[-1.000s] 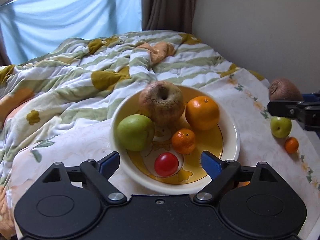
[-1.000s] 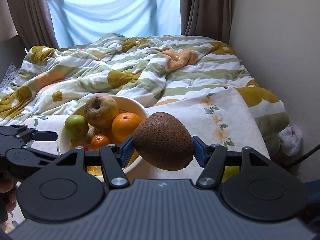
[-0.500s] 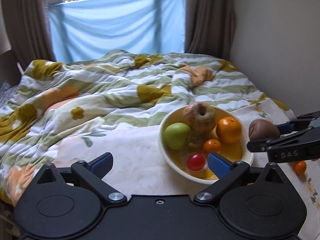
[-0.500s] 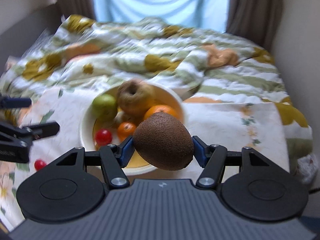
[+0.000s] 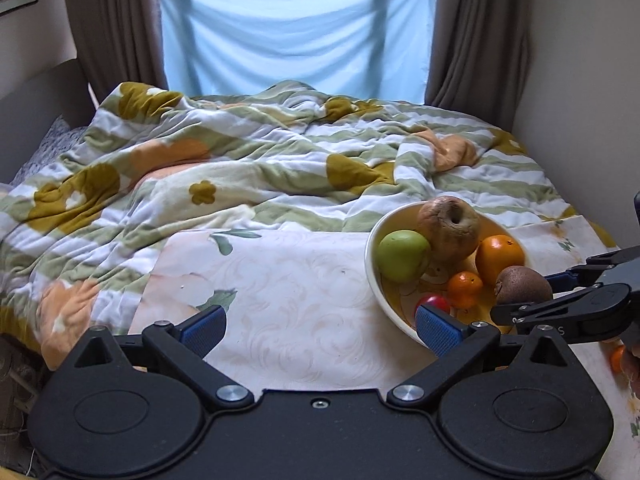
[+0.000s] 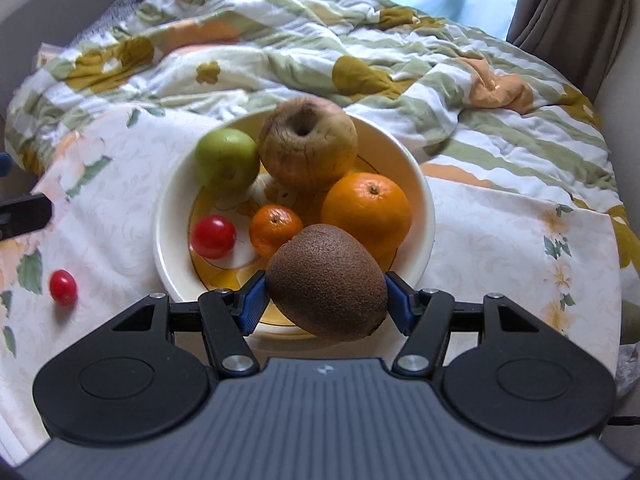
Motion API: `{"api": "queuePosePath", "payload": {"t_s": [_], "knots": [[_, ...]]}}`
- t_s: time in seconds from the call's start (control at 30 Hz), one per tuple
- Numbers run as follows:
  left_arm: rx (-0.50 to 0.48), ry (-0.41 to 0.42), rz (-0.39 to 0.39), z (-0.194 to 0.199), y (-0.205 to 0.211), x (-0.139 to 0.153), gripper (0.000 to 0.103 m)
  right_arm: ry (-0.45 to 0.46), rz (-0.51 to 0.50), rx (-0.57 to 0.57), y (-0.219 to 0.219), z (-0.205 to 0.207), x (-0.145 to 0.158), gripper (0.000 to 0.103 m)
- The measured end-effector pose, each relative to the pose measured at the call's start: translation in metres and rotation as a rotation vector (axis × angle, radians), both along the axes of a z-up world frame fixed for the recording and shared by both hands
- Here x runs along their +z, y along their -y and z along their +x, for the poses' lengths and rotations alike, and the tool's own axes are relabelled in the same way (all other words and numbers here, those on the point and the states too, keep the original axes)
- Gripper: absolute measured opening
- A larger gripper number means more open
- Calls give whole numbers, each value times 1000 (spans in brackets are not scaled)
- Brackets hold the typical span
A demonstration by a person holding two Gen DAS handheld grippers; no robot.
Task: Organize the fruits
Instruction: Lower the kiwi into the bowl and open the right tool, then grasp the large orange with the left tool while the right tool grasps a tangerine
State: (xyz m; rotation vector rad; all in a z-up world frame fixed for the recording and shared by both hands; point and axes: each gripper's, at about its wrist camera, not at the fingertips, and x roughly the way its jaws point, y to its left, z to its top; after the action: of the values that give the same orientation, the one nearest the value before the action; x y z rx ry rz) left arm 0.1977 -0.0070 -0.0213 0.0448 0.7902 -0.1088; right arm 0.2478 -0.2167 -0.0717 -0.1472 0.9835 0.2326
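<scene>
A cream bowl (image 6: 424,200) with a yellow inside stands on the floral cloth. It holds a green apple (image 6: 226,158), a wrinkled brown apple (image 6: 308,144), an orange (image 6: 366,208), a tangerine (image 6: 276,230) and a red tomato (image 6: 213,236). My right gripper (image 6: 326,304) is shut on a brown kiwi (image 6: 326,280), held just above the bowl's near rim. In the left wrist view the kiwi (image 5: 522,290) hangs at the bowl's (image 5: 372,264) right side. My left gripper (image 5: 318,328) is open and empty over the cloth, left of the bowl.
A second red tomato (image 6: 63,286) lies loose on the cloth left of the bowl. A small orange fruit (image 5: 618,358) sits at the right edge beside a hand. A rumpled striped quilt (image 5: 240,168) covers the bed behind; a wall (image 5: 580,80) stands to the right.
My right gripper has brought the kiwi down and in over the bowl. My left gripper has drawn back and to the left, away from the bowl, with its jaws a little wider.
</scene>
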Motion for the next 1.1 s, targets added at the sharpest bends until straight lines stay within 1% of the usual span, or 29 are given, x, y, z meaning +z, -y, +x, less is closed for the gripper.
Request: {"api": "queuePosePath", "payload": {"t_s": [0.13,0.17,0.2,0.23,0.27,0.33,0.5,0.9,1.1], "knots": [[19,1,4,-2,-1,0,102,-14,-26,17,-5,4,-4,77],[23,-1,5,-2,0,-1,102,-11,-31,19,-6,4,-4,81],[28,-2,7,-3,-1,-1,102,-5,-40,24,-8,3,-3,88],[32,-4,9,-4,-1,-1,102,4,-51,25,-9,1,-2,92],[34,-7,10,-6,-1,-1,102,16,-61,24,-9,0,0,102],[42,-11,14,-10,-1,-1,102,40,-52,16,-6,-7,4,103],[63,-5,8,-20,-2,6,102,46,43,-32,8,-17,14,103],[94,69,12,-45,3,36,103,128,67,-36,18,-50,50,103],[103,95,-1,-62,4,48,103,176,77,-54,27,-71,69,103]]}}
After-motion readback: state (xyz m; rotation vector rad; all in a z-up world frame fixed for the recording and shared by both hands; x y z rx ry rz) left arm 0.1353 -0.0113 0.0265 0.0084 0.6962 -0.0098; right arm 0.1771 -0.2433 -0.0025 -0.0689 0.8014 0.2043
